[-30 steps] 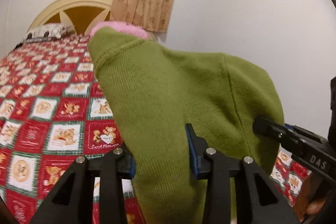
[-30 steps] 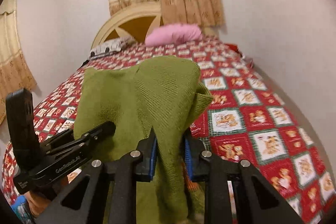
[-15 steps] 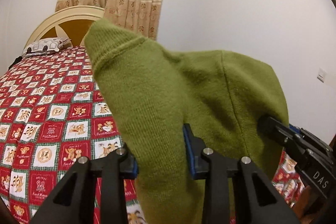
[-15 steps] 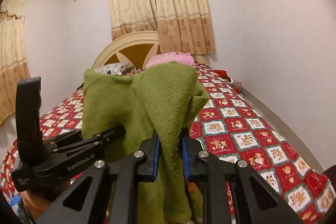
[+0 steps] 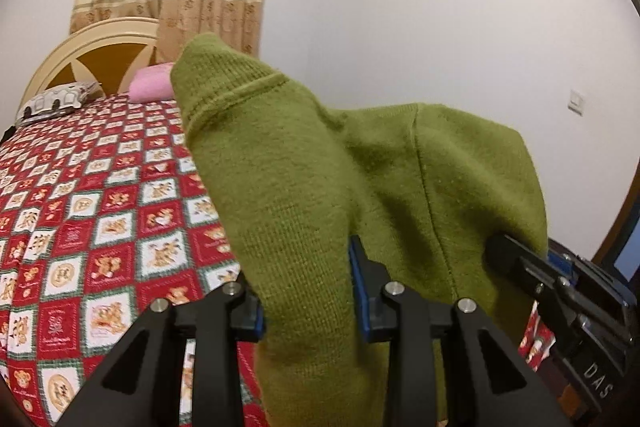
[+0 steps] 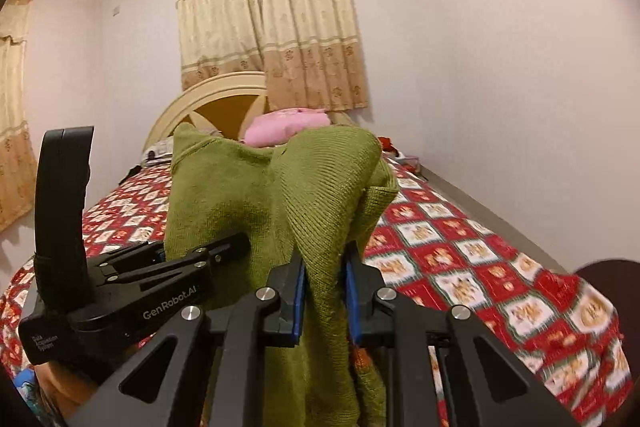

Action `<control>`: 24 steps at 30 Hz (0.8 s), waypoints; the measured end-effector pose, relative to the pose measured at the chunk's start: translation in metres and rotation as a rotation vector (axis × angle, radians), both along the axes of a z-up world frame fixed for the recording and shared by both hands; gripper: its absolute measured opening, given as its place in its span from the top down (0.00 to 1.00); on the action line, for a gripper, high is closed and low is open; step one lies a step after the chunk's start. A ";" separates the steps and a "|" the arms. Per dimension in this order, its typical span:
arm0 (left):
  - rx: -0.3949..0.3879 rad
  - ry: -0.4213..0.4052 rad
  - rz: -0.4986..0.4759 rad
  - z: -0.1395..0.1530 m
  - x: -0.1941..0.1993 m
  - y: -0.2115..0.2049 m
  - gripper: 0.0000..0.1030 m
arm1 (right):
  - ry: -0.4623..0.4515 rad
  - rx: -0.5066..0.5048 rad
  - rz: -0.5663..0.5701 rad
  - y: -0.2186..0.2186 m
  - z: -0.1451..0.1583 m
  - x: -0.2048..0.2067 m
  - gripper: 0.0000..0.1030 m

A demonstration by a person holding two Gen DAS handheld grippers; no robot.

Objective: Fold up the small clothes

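A green knit sweater (image 5: 328, 195) hangs between both grippers, lifted above the bed. My left gripper (image 5: 308, 291) is shut on one part of it, the cloth bunched between its blue pads. My right gripper (image 6: 324, 291) is shut on another part of the sweater (image 6: 280, 203). The right gripper also shows at the right of the left wrist view (image 5: 560, 287), and the left gripper at the left of the right wrist view (image 6: 132, 291). The sweater's lower part hangs out of sight below both views.
The bed has a red, white and green patchwork bedspread (image 5: 88, 211) (image 6: 472, 259). A pink pillow (image 6: 288, 123) and a patterned pillow (image 5: 56, 99) lie by the cream headboard (image 5: 96, 55). Curtains (image 6: 272, 23) hang behind. A white wall (image 5: 440, 7) stands to the right.
Both grippers have risen with the sweater and tilted upward, so more wall and curtain show. The grips on the sweater are unchanged.
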State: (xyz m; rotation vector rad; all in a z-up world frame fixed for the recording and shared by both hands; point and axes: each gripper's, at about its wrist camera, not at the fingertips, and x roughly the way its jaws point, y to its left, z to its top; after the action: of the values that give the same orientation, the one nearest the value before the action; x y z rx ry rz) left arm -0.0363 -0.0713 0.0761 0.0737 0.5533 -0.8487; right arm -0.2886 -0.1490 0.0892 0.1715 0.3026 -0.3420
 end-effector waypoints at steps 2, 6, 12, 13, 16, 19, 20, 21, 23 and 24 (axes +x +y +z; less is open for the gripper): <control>0.013 0.009 -0.020 -0.004 -0.005 -0.010 0.67 | 0.004 0.012 -0.023 -0.005 -0.006 -0.006 0.84; 0.022 0.013 -0.054 -0.006 -0.010 -0.033 0.68 | -0.001 0.033 -0.067 -0.022 -0.010 -0.014 0.84; 0.069 -0.011 -0.100 -0.014 -0.019 -0.083 0.68 | 0.012 0.057 -0.146 -0.065 -0.023 -0.019 0.85; 0.080 -0.018 -0.103 -0.017 -0.019 -0.092 0.68 | 0.020 0.061 -0.159 -0.073 -0.026 -0.018 0.85; 0.104 -0.017 -0.104 -0.025 -0.015 -0.115 0.69 | 0.052 0.064 -0.191 -0.093 -0.036 -0.012 0.86; 0.130 -0.016 -0.091 -0.035 -0.008 -0.135 0.70 | 0.081 0.068 -0.211 -0.113 -0.044 -0.005 0.87; 0.147 -0.010 -0.083 -0.040 -0.004 -0.143 0.70 | 0.095 0.064 -0.222 -0.120 -0.048 -0.001 0.87; 0.156 -0.003 -0.078 -0.042 -0.002 -0.148 0.70 | 0.108 0.066 -0.227 -0.126 -0.052 0.004 0.88; 0.181 0.015 -0.060 -0.052 0.006 -0.159 0.70 | 0.141 0.078 -0.232 -0.141 -0.063 0.014 0.88; 0.193 0.027 -0.049 -0.056 0.010 -0.163 0.70 | 0.158 0.077 -0.237 -0.148 -0.068 0.019 0.88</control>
State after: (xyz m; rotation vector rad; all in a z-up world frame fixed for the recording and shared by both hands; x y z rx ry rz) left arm -0.0264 -0.2346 0.0203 0.2531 0.6598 -0.8435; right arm -0.2696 -0.2968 0.0207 0.2577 0.4539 -0.5810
